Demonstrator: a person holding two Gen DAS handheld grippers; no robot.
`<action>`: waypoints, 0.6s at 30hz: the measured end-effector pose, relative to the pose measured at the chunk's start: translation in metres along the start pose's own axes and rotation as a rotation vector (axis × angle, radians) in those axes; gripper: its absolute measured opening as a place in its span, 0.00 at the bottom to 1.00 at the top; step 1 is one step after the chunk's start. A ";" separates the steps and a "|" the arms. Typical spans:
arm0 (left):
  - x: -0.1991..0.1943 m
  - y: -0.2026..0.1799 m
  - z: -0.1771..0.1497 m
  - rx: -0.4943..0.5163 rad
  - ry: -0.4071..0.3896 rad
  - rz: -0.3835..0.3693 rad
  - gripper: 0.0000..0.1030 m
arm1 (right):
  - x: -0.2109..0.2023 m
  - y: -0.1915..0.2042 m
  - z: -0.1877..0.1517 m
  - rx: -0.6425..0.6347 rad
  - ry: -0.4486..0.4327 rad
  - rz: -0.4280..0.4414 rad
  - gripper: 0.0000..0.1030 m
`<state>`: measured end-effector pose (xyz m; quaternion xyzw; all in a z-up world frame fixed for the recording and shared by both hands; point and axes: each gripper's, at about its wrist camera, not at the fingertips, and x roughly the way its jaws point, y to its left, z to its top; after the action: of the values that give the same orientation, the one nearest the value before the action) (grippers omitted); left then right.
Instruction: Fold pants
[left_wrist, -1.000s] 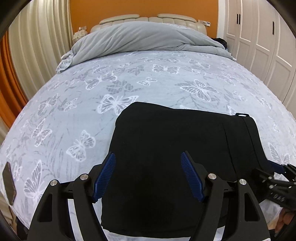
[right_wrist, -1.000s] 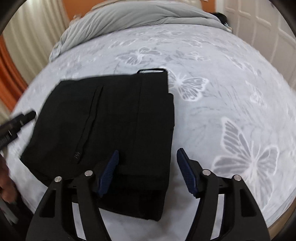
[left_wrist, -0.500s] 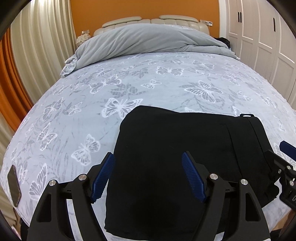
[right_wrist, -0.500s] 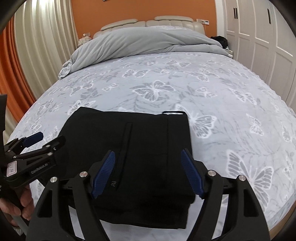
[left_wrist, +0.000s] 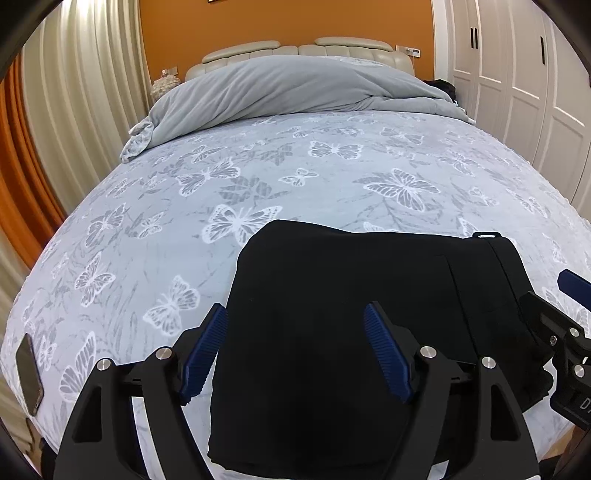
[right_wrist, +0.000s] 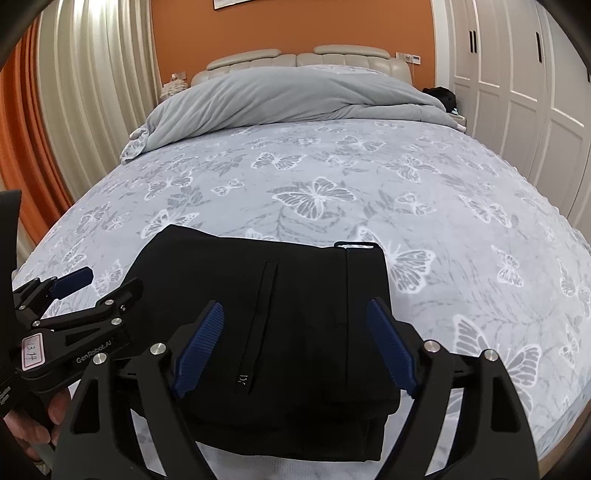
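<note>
Bed (left_wrist: 258, 177) w/ butterfly sheet: both claws, left claw (left_wrist: 295, 354) & right claw (right_wrist: 295, 347), wide, empty, have backed off; pants (right_wrist: 280, 317) look fully folded, prob done.

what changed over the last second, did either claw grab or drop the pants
Neither took hold or let go. Both the left claw and right claw pulled back and up from the folded black pants, open the whole time. The pants stayed put on the butterfly bedspread, same fold.
</note>
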<state>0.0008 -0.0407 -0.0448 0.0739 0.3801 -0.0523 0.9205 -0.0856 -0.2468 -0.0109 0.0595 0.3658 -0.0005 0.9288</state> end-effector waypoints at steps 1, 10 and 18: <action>0.000 0.000 0.000 0.000 0.002 0.001 0.72 | 0.001 -0.001 0.000 0.000 0.003 0.002 0.77; 0.058 0.083 -0.011 -0.379 0.318 -0.234 0.81 | 0.056 -0.070 -0.031 0.266 0.318 0.065 0.89; 0.076 0.086 -0.030 -0.448 0.381 -0.461 0.79 | 0.062 -0.075 -0.043 0.356 0.326 0.251 0.82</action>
<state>0.0468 0.0460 -0.1119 -0.2087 0.5531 -0.1591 0.7907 -0.0730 -0.3137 -0.0920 0.2661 0.4944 0.0599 0.8253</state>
